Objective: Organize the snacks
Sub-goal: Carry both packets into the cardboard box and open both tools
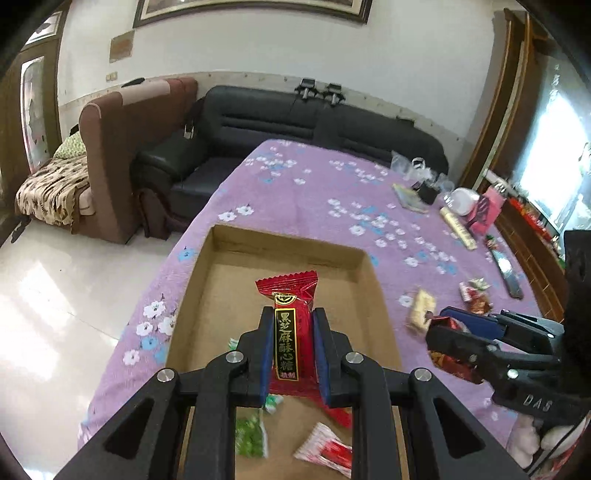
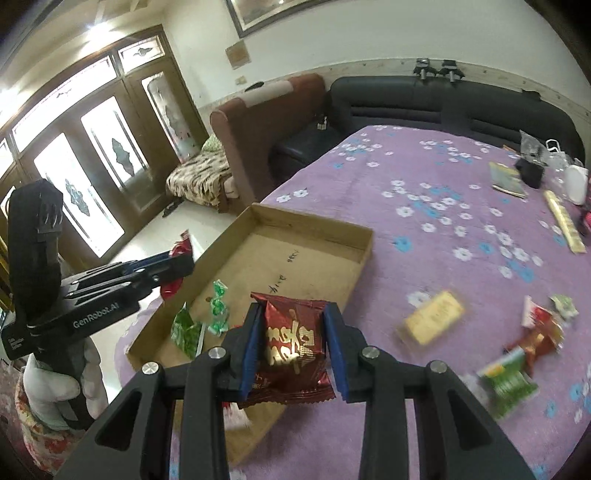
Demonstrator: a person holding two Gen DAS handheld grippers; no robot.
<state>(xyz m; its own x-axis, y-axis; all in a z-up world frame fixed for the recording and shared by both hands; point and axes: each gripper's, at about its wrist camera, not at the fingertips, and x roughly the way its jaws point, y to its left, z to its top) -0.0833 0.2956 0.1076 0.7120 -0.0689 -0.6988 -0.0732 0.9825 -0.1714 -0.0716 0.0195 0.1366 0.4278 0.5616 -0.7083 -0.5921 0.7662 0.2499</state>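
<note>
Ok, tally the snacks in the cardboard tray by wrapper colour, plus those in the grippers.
green snacks in the cardboard tray: 3
white and red packet in the tray: 1
bright red candy in the left gripper: 1
dark red packet in the right gripper: 1
Total: 6

A black leather sofa [image 1: 258, 125] stands against the white wall [image 1: 258, 48], just beside a brown fabric armchair [image 1: 122, 147] draped with a patterned blanket [image 1: 51, 192]. Glossy pale floor tiles [image 1: 55, 295] reflect daylight from frosted-glass wooden doors [image 2: 85, 158]. A framed picture [image 1: 251, 9] hangs above.
</note>
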